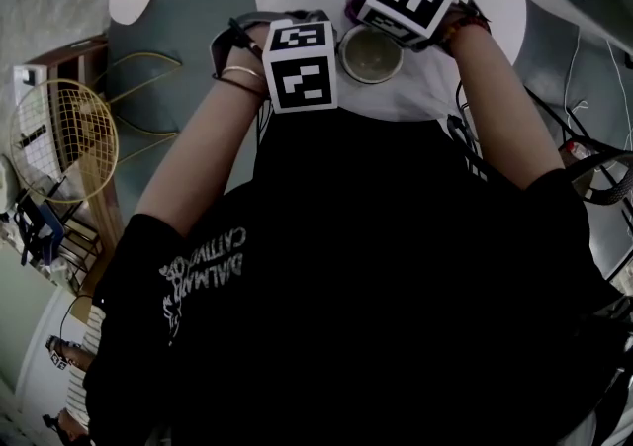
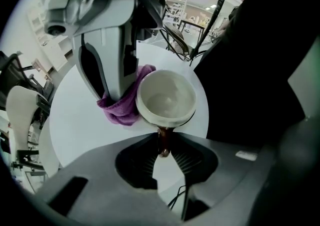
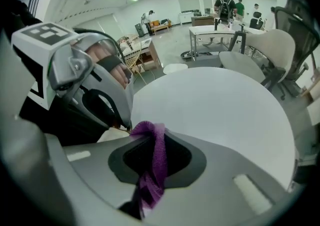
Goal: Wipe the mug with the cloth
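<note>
The left gripper [image 2: 163, 145] has its jaws closed on the thin brown handle [image 2: 164, 139] of the cream mug [image 2: 166, 100], and nothing else is between them. The mug is upright and looks empty. It is over the white round table [image 2: 75, 125], on the side near the person's body. I cannot tell if its base rests on the table or is a little above it.

The right gripper [image 3: 150, 145] is closed on the purple cloth [image 3: 154, 167]. One fold comes out above the jaws and the rest hangs below. In the left gripper view the cloth lies against the outer wall of the mug, on the side away from the handle, and the right gripper stands just beside the rim.

I think the weakest point is the hold on the handle. The pads take only a narrow piece of it, so a sideways push from the cloth may turn the mug around this grip or tilt it. If the mug slips out, it is near enough to the table edge that it may roll off.

The second risk is the cloth. Only a small bunch is between the jaws, and rubbing on the wall may pull it out or fold it, so that hard plastic meets the mug instead of fabric.

The two grippers are also very near, so a wide stroke may knock one against the other.
</note>
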Motion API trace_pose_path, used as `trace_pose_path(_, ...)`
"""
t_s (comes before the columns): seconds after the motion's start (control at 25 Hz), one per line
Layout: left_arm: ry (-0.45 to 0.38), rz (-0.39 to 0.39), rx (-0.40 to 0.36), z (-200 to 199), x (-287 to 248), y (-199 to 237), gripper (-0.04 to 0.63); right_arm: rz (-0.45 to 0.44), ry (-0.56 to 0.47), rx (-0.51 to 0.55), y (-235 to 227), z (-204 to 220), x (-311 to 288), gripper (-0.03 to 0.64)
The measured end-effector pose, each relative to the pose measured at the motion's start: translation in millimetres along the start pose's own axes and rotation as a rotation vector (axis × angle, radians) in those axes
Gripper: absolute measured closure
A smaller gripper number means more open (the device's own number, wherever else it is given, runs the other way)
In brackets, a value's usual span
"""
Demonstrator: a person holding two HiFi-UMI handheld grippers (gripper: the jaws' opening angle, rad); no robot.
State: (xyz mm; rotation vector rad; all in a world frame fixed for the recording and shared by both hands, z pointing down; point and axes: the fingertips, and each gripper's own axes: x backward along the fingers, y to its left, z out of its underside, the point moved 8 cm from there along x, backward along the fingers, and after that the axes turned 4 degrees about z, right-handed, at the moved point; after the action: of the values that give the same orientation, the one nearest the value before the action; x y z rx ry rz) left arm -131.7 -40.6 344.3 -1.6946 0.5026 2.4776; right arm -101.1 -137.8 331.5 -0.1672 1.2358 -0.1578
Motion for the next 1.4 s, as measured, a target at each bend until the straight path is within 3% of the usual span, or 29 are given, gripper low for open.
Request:
trace_pose_path(0.2,-0.043,0.035,0.015,1.4,-2.6,-4.0,0.515,-0.005,-0.072,-0.117,9.0,0.5,12.4,0.561)
trace_pose_path(0.32,-0.064,0.059,0.028,6.9,-4.3,-6.2,0.512,-0.022,-0.171,-0.234,18.0,-4.7,21.0,0.561)
trace_pose_path(0.56,-0.155,0.066,0.087,28.5,-3.3,-11.1,0.497,-0.048,-0.466,-0.528,37.9,-10.4,42.7,0.561)
trace_pose_path(0.76,-0.194,0.07,0.133,38.3,3.7,-5.6,0.479,0.011,-0.753,-0.746,55.6,6.5,82.4,0.561)
trace_pose_path(0.96,-0.264,0.077,0.17,51.0,23.5,-2.3,0.474,0.097,-1.041,-0.893,83.1,25.1,119.2,0.56)
trace_pose_path(1.2,-0.43,0.046,0.174,57.0,61.2,0.3,0.502,0.332,-1.324,-0.955,127.9,40.0,170.3,0.56)
trace_pose_path(1.4,-0.792,-0.032,0.183,18.9,122.8,1.4,0.559,0.421,-1.501,-0.922,167.7,49.6,216.4,0.558)
